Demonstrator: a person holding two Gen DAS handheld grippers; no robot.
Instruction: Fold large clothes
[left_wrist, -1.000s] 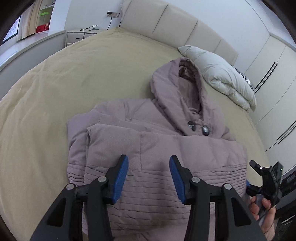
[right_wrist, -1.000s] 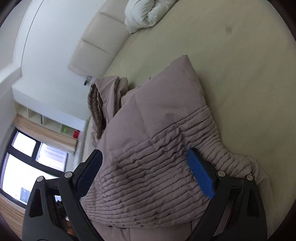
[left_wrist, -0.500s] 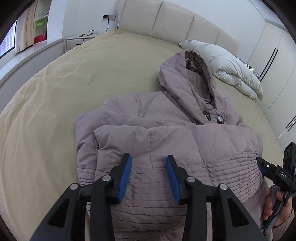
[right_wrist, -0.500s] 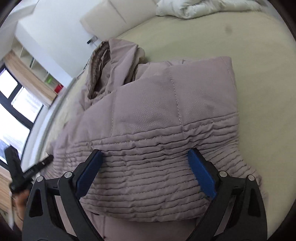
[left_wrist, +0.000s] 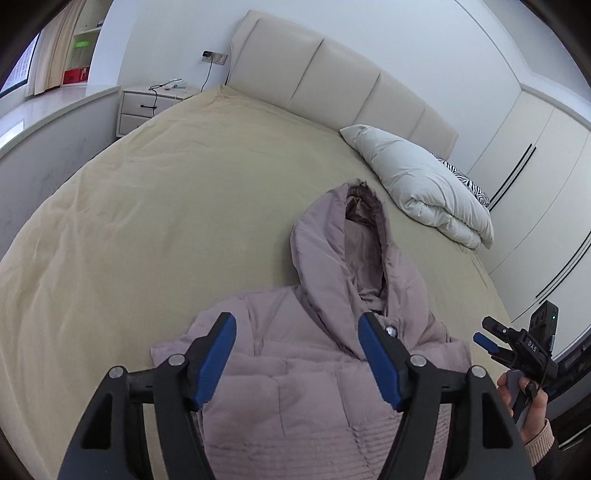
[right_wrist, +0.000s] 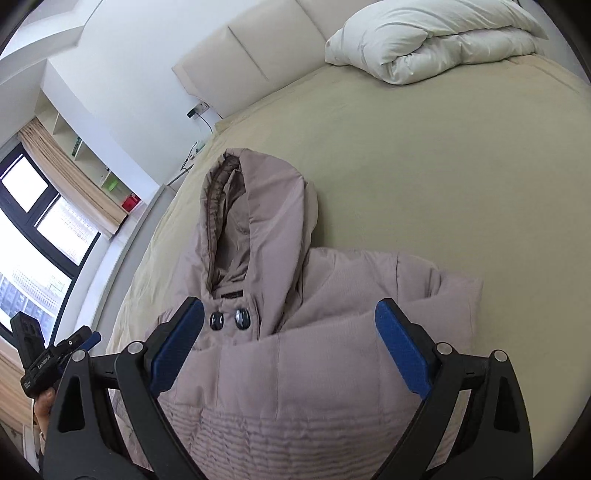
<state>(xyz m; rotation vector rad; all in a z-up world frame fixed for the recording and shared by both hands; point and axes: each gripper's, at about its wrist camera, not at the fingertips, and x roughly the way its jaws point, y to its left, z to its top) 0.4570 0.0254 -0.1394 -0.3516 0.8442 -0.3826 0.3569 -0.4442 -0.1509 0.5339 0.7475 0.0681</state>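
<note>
left hand-held gripper (left_wrist: 297, 363) hangs over the folded jacket (left_wrist: 314, 387), blue pads apart, jaws just been opening, nothing pinched between them. right hand-held gripper (right_wrist: 290, 349) also above the jacket, pads spread wide, not pressing on the fabric. in the left wrist view the right hand-held gripper shows at the right edge, held in a hand (left_wrist: 528, 406) with a tan sleeve cuff; white lettering on its body reads something like "das", too small to be sure. in the right wrist view the left hand-held gripper shows at the left edge with white print starting "gen...", rest unreadable.

jacket is mauve, quilted, lying on the bed (left_wrist: 147, 221) near its foot end, hem folded up over the body, hood (right_wrist: 251, 206) laid flat pointing toward the headboard (left_wrist: 332, 85). two dark buttons (right_wrist: 229, 319) sit below the hood opening. rolled white duvet (left_wrist: 424, 188) lies by the headboard, well apart from the jacket. nightstand (left_wrist: 147, 107) beside the bed, cable on top.
</note>
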